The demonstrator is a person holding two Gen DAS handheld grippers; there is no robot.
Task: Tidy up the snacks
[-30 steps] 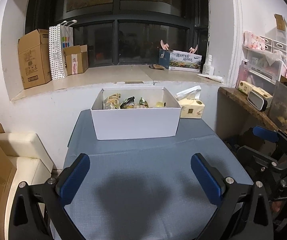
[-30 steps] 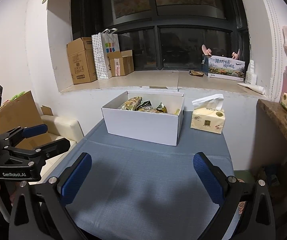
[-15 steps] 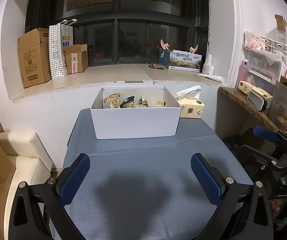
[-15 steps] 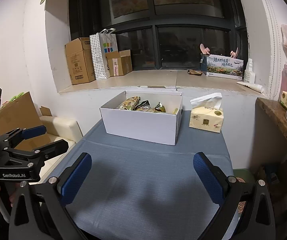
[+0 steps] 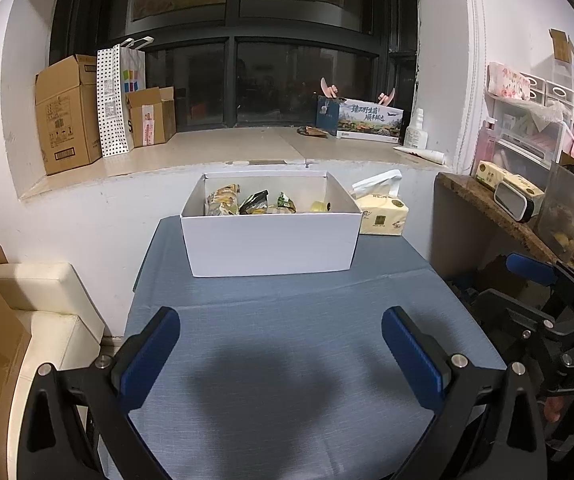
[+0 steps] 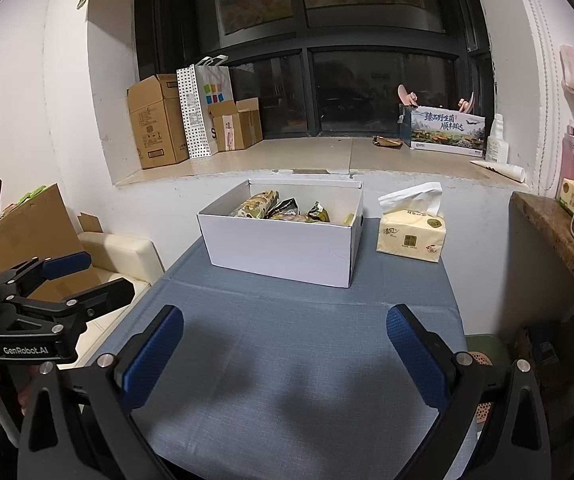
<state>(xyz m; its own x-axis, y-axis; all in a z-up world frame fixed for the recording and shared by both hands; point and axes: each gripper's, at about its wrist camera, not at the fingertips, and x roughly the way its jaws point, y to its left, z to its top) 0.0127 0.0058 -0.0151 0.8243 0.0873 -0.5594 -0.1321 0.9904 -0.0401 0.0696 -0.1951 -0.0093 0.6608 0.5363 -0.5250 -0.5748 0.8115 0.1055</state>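
A white cardboard box point(image 5: 271, 242) point(image 6: 283, 250) stands at the far end of the blue-clothed table point(image 5: 287, 360) point(image 6: 299, 368). Several snack packets point(image 5: 247, 203) point(image 6: 283, 210) lie inside it. My left gripper point(image 5: 283, 354) hangs open over the near part of the cloth, well short of the box, nothing between its blue pads. My right gripper point(image 6: 285, 356) is likewise open and empty above the near cloth. In the right wrist view the left gripper point(image 6: 83, 276) shows at the left edge; in the left wrist view the right gripper point(image 5: 543, 292) shows at the right edge.
A yellow tissue pack point(image 5: 383, 216) point(image 6: 411, 234) sits right of the box. Cardboard boxes point(image 5: 67, 114) and a dotted paper bag point(image 5: 117, 100) stand on the window ledge. A cream seat point(image 5: 39, 300) lies left of the table, a cluttered shelf point(image 5: 507, 208) to the right.
Both views have shifted only slightly; the box sits a little higher in the right wrist view. Both grippers stay open and empty.
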